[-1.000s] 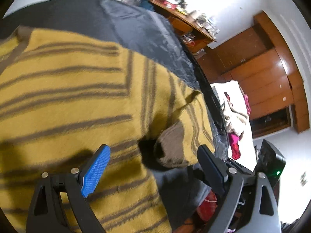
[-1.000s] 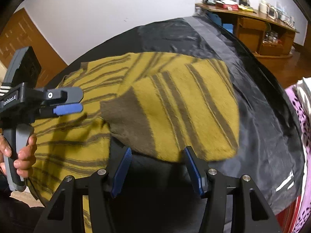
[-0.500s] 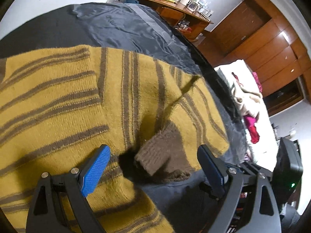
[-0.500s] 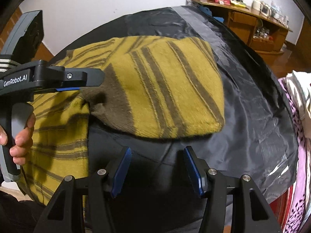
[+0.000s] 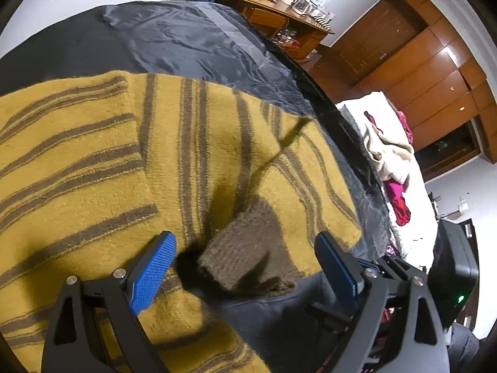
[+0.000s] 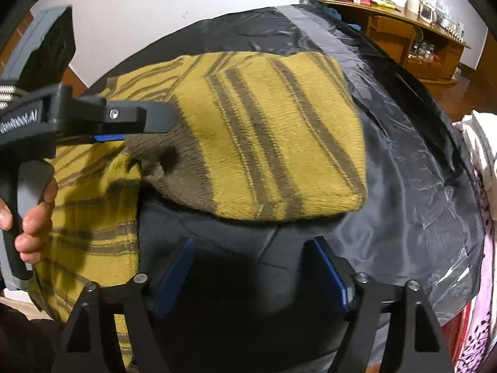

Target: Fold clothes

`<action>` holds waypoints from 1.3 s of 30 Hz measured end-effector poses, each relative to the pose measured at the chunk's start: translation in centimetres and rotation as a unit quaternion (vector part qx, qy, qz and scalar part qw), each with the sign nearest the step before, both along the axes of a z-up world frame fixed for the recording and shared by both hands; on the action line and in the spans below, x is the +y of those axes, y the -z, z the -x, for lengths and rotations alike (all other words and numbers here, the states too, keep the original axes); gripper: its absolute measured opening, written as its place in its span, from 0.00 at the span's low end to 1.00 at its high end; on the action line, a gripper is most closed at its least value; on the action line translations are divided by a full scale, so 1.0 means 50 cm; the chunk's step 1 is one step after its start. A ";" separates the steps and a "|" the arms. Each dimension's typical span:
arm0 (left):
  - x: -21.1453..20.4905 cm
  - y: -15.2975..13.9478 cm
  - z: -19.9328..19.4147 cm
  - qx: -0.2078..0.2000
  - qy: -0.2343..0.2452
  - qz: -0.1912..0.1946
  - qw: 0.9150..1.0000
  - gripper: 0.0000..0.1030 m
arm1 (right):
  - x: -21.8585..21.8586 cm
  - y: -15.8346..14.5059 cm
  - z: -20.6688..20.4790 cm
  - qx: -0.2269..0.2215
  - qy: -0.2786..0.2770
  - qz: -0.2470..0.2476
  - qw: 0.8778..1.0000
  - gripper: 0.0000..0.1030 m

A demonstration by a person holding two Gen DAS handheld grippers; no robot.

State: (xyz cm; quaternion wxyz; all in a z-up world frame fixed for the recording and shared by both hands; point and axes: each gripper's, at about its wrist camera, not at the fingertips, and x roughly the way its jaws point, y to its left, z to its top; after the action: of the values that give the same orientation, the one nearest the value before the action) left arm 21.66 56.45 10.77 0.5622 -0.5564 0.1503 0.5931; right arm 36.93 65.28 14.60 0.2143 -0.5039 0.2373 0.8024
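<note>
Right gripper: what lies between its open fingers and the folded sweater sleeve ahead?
Only bare dark sheet. In the right wrist view, the right gripper, jaws just opened with nothing between them, sits short of the folded sleeve.

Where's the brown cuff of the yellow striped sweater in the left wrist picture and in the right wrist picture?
Left wrist view: the brown cuff lies low in the centre, between the open left tongs.
Right wrist view: the cuff sits left of centre, just under the left tongs' tip, well above the right tongs.
Shared landmark: the cluttered wooden desk against the white wall.
</note>
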 end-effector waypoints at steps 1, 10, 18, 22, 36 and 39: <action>0.001 0.002 -0.001 -0.004 0.002 0.002 1.000 0.89 | -0.004 0.000 0.004 -0.005 -0.003 -0.005 1.000 0.81; 0.005 0.042 -0.011 -0.032 0.012 0.040 0.999 0.43 | -0.015 0.001 0.010 -0.029 -0.019 -0.027 0.999 0.83; -0.013 0.038 -0.006 -0.042 -0.004 0.046 0.998 0.08 | -0.015 0.001 0.026 -0.056 -0.012 -0.037 0.998 0.83; -0.022 0.022 0.003 -0.039 -0.016 0.038 0.998 0.07 | -0.014 0.003 0.026 -0.072 -0.001 -0.046 0.996 0.83; -0.089 -0.052 0.053 -0.021 -0.069 0.004 0.997 0.07 | -0.018 -0.061 0.055 -0.098 0.014 -0.136 0.986 0.83; -0.116 -0.074 0.071 -0.008 -0.085 -0.005 0.996 0.07 | -0.020 -0.088 0.070 -0.090 0.019 -0.156 0.983 0.83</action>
State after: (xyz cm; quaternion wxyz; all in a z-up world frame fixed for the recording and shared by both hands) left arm 18.14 50.63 14.45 0.5140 -0.5691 0.0950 0.6348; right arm 33.44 64.29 19.02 0.3257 -0.5304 0.0984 0.7765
